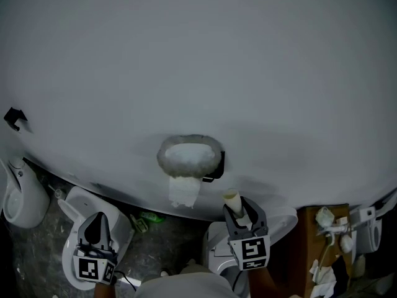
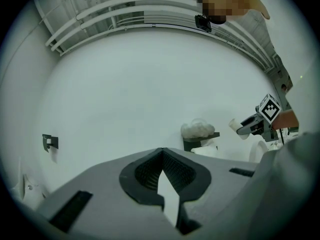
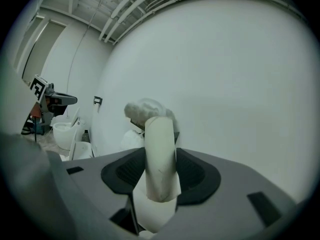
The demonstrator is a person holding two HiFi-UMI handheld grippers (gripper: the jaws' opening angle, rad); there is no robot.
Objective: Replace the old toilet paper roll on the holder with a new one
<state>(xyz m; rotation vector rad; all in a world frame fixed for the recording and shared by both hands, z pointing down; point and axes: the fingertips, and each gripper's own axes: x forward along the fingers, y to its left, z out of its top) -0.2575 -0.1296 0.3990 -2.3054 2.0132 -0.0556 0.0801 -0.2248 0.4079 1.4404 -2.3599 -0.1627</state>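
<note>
The right gripper is clamped on a cardboard tube, which sticks out past its jaws toward the wall. Near it, a paper roll sits on the holder. The left gripper has its jaws together and holds nothing.

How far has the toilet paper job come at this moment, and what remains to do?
Done, it seems: a fluffy white roll sits on the wall holder, with a sheet hanging below it. In hand: the right gripper has its fingers closed on a bare pale tube, probably the old core. The left gripper is shut and empty. Left: putting the tube away.
</note>
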